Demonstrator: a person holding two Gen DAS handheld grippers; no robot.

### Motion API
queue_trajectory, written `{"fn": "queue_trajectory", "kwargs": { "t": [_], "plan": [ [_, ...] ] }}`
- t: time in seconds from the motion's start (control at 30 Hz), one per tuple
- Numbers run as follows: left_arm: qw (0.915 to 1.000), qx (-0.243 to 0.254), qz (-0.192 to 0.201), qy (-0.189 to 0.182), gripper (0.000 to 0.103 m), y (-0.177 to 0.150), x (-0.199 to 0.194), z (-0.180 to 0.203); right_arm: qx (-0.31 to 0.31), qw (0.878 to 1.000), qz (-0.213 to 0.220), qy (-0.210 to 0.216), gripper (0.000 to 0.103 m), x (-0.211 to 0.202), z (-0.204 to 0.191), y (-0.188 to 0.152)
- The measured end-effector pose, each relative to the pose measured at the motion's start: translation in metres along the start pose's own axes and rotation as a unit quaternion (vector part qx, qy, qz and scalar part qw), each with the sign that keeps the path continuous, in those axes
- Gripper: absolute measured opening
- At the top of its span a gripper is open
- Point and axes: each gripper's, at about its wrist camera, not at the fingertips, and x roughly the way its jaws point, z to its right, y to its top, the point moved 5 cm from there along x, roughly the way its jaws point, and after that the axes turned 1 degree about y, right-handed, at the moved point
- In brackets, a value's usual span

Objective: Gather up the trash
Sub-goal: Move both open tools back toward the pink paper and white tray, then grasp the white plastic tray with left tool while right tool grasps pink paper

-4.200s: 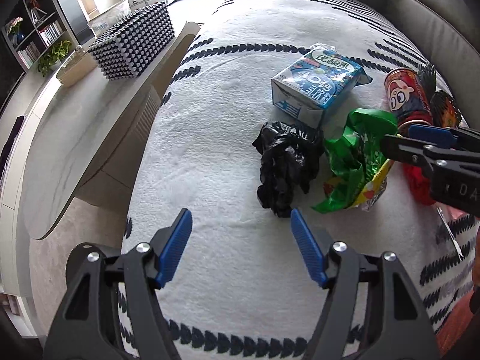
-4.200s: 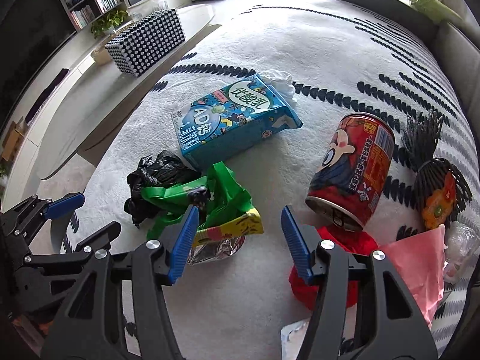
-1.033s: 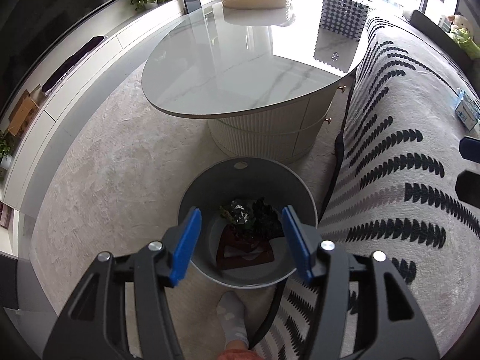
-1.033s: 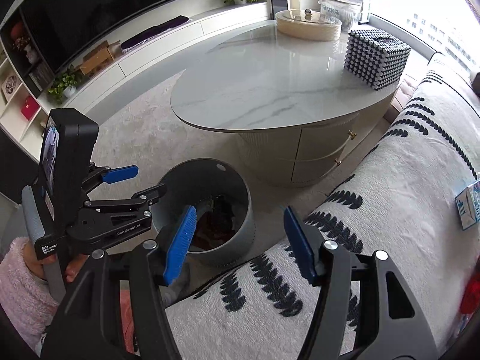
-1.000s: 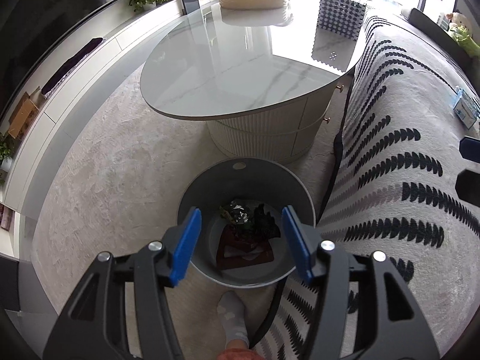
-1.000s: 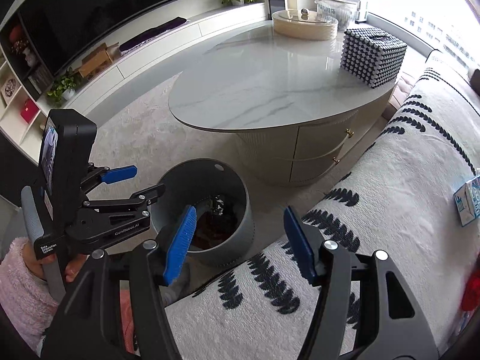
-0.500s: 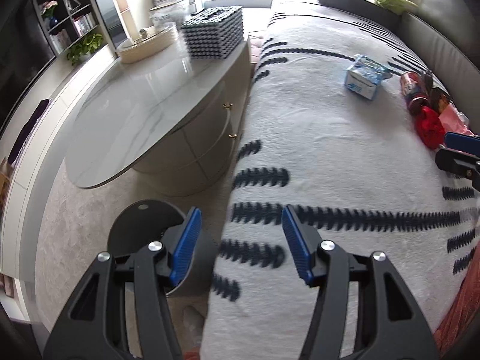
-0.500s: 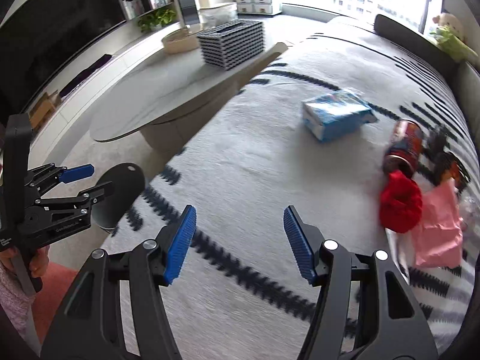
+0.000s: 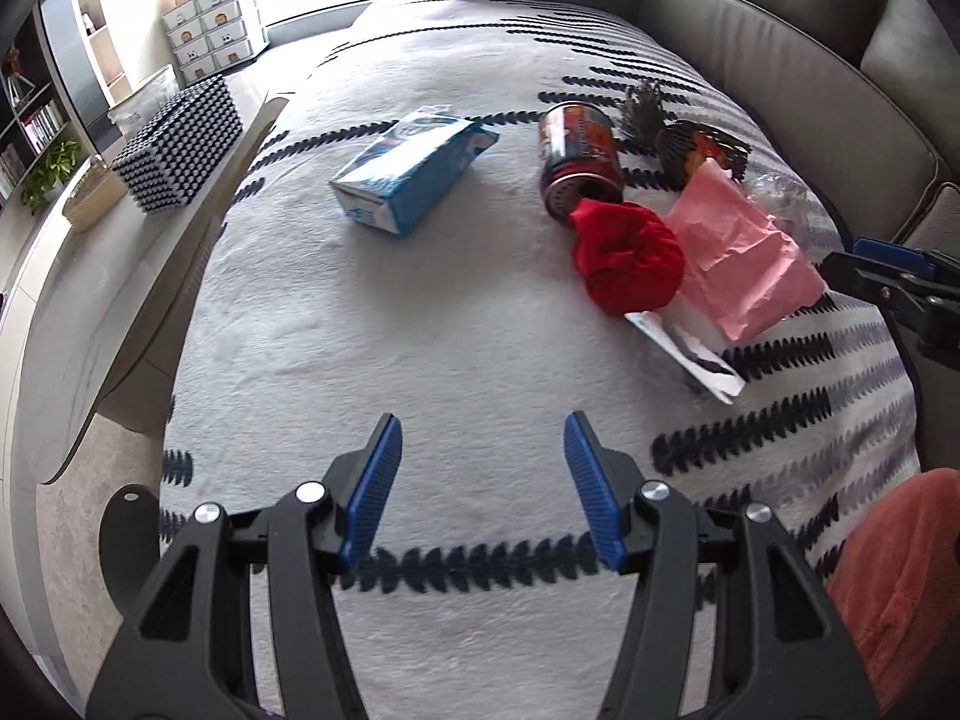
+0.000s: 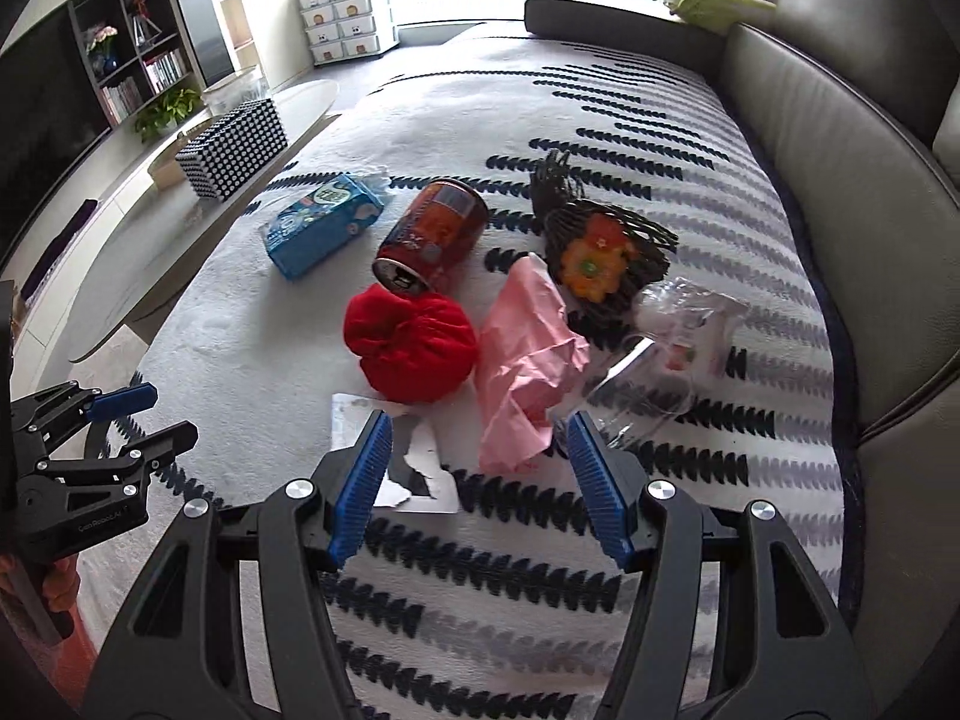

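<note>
Trash lies on the white patterned sofa cover [image 9: 420,330]: a blue milk carton [image 9: 411,171], a red can [image 9: 579,159] on its side, a red crumpled wad [image 9: 627,258], pink paper [image 9: 744,255], a torn silver wrapper [image 9: 690,348], a black plastic piece with an orange flower [image 10: 600,258] and clear plastic [image 10: 666,360]. My left gripper [image 9: 480,480] is open and empty, well short of the trash. My right gripper [image 10: 477,480] is open and empty, just before the pink paper [image 10: 528,360] and the wrapper [image 10: 396,450].
A grey bin [image 9: 129,534] shows at the lower left on the floor. A marble coffee table [image 9: 72,276] with a black dotted box [image 9: 180,144] stands left of the sofa. The grey sofa back [image 10: 840,150] runs along the right.
Both grippers swung away from the bin and the floor back over the sofa, closer to the remaining trash. The black bag and the green wrapper seen earlier are gone from the sofa.
</note>
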Motion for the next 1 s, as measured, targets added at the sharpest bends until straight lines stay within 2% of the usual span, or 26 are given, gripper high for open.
{"fn": "queue_trajectory", "kwargs": {
  "t": [0.23, 0.5, 0.7, 0.77, 0.8, 0.83, 0.87, 0.9, 0.93, 1.0],
  "plan": [
    [0.9997, 0.011, -0.01, -0.019, 0.057, 0.021, 0.021, 0.051, 0.015, 1.0, -0.003, -0.004, 0.059, 0.019, 0.025, -0.001],
    [0.9988, 0.012, -0.029, -0.037, 0.057, 0.032, 0.044, 0.079, 0.004, 1.0, -0.021, -0.001, 0.058, 0.044, 0.025, -0.001],
    [0.9981, 0.011, -0.051, -0.032, 0.057, 0.026, 0.067, 0.093, 0.004, 0.999, -0.036, -0.002, 0.047, 0.057, 0.028, -0.005],
    [0.9979, 0.01, -0.055, -0.033, 0.057, 0.024, 0.072, 0.096, 0.003, 0.999, -0.041, -0.003, 0.039, 0.061, 0.029, -0.006],
    [0.9977, 0.011, -0.057, -0.035, 0.054, 0.022, 0.074, 0.097, 0.002, 0.999, -0.044, -0.002, 0.036, 0.063, 0.029, -0.006],
    [0.9974, 0.012, -0.061, -0.035, 0.043, 0.021, 0.077, 0.098, 0.001, 0.999, -0.046, -0.001, 0.029, 0.064, 0.029, -0.007],
    [0.997, 0.013, -0.067, -0.036, 0.04, 0.019, 0.08, 0.099, 0.0, 0.999, -0.049, 0.0, 0.025, 0.065, 0.028, -0.007],
    [0.9966, 0.014, -0.071, -0.041, 0.031, 0.018, 0.082, 0.1, -0.001, 0.999, -0.05, -0.001, 0.024, 0.066, 0.028, -0.007],
    [0.996, 0.013, -0.075, -0.047, 0.027, 0.017, 0.084, 0.1, -0.003, 0.999, -0.05, -0.002, 0.022, 0.066, 0.028, -0.008],
    [0.9962, 0.01, -0.071, -0.05, 0.027, 0.016, 0.083, 0.1, -0.003, 0.999, -0.049, -0.002, 0.02, 0.064, 0.028, -0.008]
  ]
}}
